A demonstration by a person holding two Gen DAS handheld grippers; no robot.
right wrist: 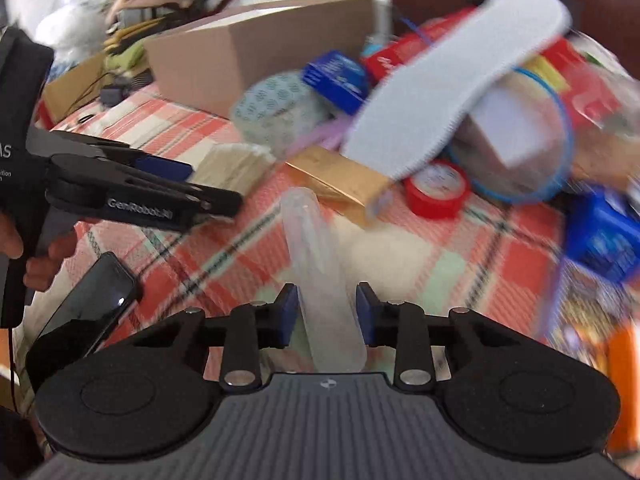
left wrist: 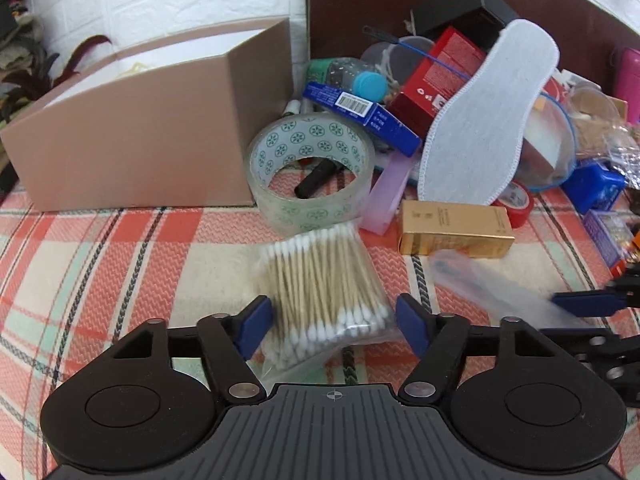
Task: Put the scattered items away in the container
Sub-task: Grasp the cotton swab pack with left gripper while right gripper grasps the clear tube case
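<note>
Left wrist view: cardboard box (left wrist: 132,128) far left, left gripper (left wrist: 332,326) fingers apart around bagged cotton swabs (left wrist: 324,296). Right wrist only: phone (right wrist: 90,304), right gripper (right wrist: 327,312) fingers straddling clear tube (right wrist: 320,280), contact unclear.

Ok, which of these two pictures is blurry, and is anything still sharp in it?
Left wrist view: mostly crisp, the swabs and tape roll read clearly; only the clear tube at right is smeared. Right wrist view: heavy motion blur over the insole and box, while the right tool itself stays sharp. Both bend straight lines, fisheye style.
</note>
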